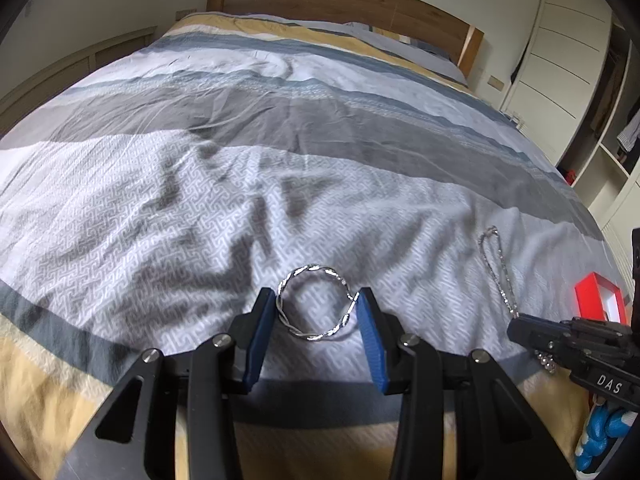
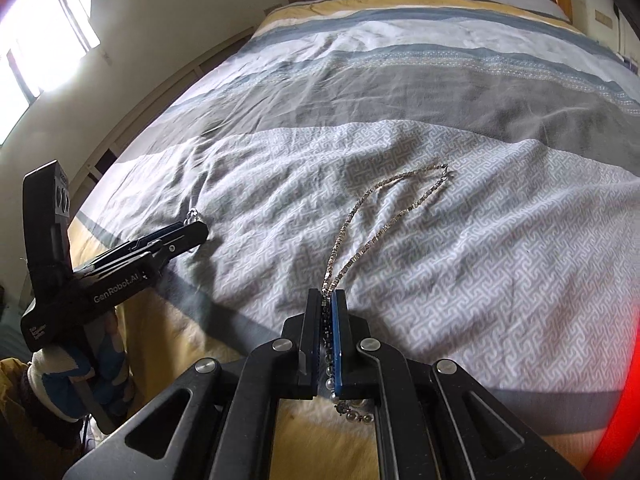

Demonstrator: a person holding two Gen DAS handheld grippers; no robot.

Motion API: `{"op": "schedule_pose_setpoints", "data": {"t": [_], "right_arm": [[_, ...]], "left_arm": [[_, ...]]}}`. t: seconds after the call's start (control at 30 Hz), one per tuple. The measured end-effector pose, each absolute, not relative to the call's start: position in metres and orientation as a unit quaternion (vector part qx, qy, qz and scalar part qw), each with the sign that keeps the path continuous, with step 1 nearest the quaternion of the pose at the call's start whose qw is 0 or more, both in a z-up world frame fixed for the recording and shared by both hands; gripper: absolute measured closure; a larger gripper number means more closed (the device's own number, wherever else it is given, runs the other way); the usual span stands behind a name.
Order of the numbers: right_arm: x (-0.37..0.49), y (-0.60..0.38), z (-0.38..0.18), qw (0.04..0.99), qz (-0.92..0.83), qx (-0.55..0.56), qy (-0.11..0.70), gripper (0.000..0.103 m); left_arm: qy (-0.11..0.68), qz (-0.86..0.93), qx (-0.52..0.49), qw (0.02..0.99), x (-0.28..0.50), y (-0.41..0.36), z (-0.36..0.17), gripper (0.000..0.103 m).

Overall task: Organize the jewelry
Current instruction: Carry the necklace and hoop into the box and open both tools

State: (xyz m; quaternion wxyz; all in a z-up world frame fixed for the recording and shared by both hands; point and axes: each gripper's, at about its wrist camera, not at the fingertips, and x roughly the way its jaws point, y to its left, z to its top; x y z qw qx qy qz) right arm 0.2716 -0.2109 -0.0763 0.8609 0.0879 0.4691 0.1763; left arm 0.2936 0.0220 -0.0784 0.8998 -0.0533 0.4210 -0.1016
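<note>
A twisted silver bangle sits between the blue pads of my left gripper, which touch its two sides and hold it over the patterned bedspread. My right gripper is shut on a silver chain necklace; its loop lies stretched forward on the bedspread, and beads hang behind the pads. The necklace and the right gripper also show in the left wrist view, at right. The left gripper shows in the right wrist view, at left.
A red box with a white inside stands at the bed's right edge, near the right gripper. The wooden headboard is far ahead. White cupboards stand to the right of the bed.
</note>
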Motion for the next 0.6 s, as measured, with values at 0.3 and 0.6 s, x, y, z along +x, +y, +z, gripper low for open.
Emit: {"op": "schedule_pose_setpoints", "data": {"t": [0.3, 0.6], "right_arm": [[0.242, -0.224, -0.045, 0.872, 0.175, 0.101, 0.446, 0.099], [0.191, -0.253, 0.006, 0.891, 0.170, 0.119, 0.403, 0.099]], "left_arm": [[0.412, -0.119, -0.057, 0.902, 0.264, 0.015, -0.052, 0.064], [0.392, -0.165, -0.052, 0.903, 0.222, -0.025, -0.009, 0.064]]}}
